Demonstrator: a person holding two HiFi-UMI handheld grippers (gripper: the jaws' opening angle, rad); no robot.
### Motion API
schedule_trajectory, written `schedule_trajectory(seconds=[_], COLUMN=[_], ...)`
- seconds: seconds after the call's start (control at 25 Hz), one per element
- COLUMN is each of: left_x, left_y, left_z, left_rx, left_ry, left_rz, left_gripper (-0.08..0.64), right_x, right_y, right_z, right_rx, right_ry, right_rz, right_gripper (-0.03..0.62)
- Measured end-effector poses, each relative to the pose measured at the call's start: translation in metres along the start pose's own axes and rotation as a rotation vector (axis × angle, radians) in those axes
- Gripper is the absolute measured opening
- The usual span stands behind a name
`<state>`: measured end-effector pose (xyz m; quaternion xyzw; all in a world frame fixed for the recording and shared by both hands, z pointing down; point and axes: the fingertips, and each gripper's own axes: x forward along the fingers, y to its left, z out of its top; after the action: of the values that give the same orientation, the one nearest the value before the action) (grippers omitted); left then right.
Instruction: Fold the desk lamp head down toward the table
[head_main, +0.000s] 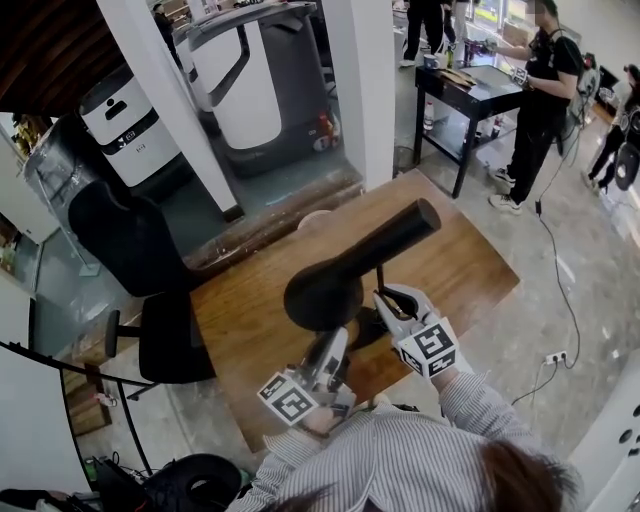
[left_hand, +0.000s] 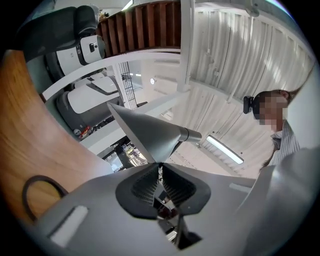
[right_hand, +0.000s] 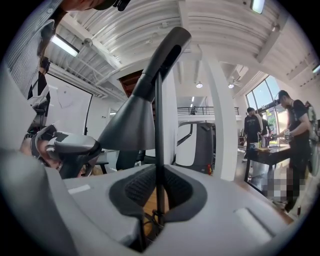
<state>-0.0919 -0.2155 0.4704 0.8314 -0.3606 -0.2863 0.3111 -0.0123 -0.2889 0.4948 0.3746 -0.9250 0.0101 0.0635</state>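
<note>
Workshop floor; one wooden table (head_main: 455, 265) serves as the work surface. The right gripper (right_hand: 159, 176) is seen clamped on the thin rod (right_hand: 158, 125), which stands upright between its pads. The left gripper (left_hand: 160, 166) is drawn narrow, and the lower rim of the head (left_hand: 150, 132) appears to be nipped at its very tips. The lamp (head_main: 355, 265) is set mid-table, its head raised and slanted, with the wide mouth nearest the grippers and the narrow end pointing away. The head is judged light, stiff and smooth-coated, so a pinch on the thin rim could slip off. A hold further in on the rim, or at the neck, would be surer. The rod is judged slender and springy, so it is best kept braced while the head is pressed down, lest the lamp tip. Resistance at the joint cannot be judged. Count: one lamp, one head, one rod, two grippers, one table and one chair (head_main: 165, 335) beside it.
</note>
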Motion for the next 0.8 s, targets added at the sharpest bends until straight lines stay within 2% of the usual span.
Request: schedule_trajectory(seconds=[0.28,0.4,0.48,0.72,0.8], left_x=[0.005,0.005,0.005,0.008,0.01], left_y=[-0.001,-0.001,-0.002,-0.007,-0.006], left_z=[-0.014,-0.015,-0.015,-0.022,-0.03], left_rx=[-0.051,-0.043,0.004,0.271,0.314], left_ry=[0.021,0.023,0.034,0.108,0.138], left_rz=[-0.009,-0.011,0.005,0.088,0.103], left_gripper=[0.029,0.029,0.029,0.042,0.045], right_x=[-0.002,-0.002,-0.003,-0.011,-0.013], right_y=[0.001,0.001,0.001,0.0,0.0], right_z=[-0.001,-0.001,-0.002,-0.004,-0.004], right_rx=[0.003,-0.012,-0.028,-0.043,-0.032], right_ry=[-0.011,-0.017,-0.024,-0.019,-0.029], right_rz=[-0.006,-0.012,-0.02,0.003,-0.002], right_gripper=[0.043,0.043,0.043,0.048,0.048])
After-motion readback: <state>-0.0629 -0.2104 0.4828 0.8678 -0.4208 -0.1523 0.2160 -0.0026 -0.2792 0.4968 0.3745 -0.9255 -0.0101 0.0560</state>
